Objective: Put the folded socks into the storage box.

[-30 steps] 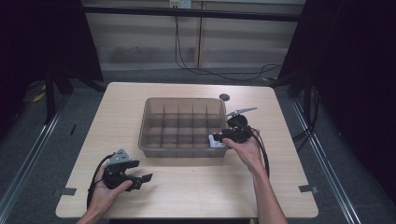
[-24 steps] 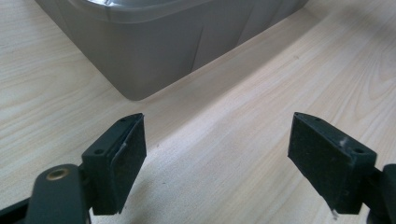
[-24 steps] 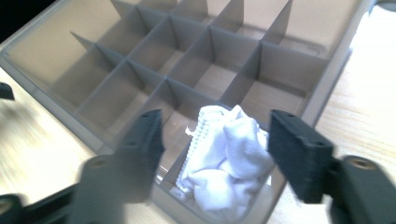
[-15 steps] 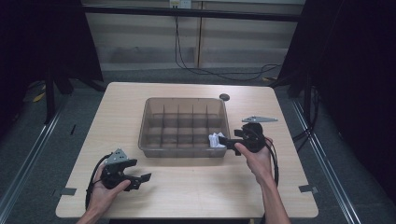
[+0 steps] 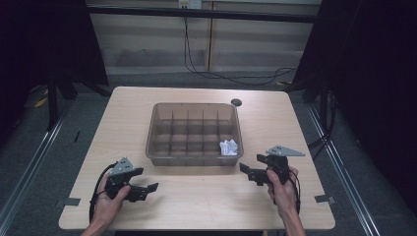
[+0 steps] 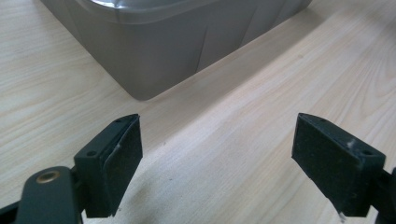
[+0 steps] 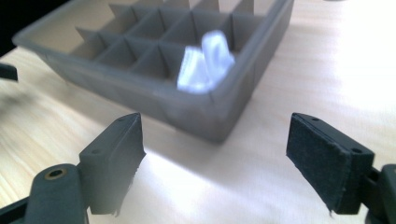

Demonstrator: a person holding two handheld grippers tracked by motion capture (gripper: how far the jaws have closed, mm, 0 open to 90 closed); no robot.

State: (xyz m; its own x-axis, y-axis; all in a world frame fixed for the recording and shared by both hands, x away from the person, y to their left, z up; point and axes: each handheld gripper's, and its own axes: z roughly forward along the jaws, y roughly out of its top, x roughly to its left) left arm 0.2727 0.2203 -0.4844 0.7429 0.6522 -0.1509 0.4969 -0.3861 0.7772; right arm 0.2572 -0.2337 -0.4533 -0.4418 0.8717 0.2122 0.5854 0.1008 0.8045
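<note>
With both the left gripper [image 5: 150, 188] and right gripper [image 5: 250, 170] spread wide and empty, the white wad [image 5: 228, 147] at the lower right of the tray [image 5: 156, 147] may spring out.

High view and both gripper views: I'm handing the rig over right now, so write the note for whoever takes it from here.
Left gripper: jaws open, nothing between them, low over the table in front of the divided bin, near its front left corner.
Right gripper: jaws have just been opening, now wide and empty, on the table in front of the bin's right corner.
White crumpled piece: lies in the bin's front right compartment, free of both grippers.
Done: the piece is in the bin and released.
Left: the other compartments look empty; apart from a small dark disc behind the bin, I see nothing else to load.
</note>
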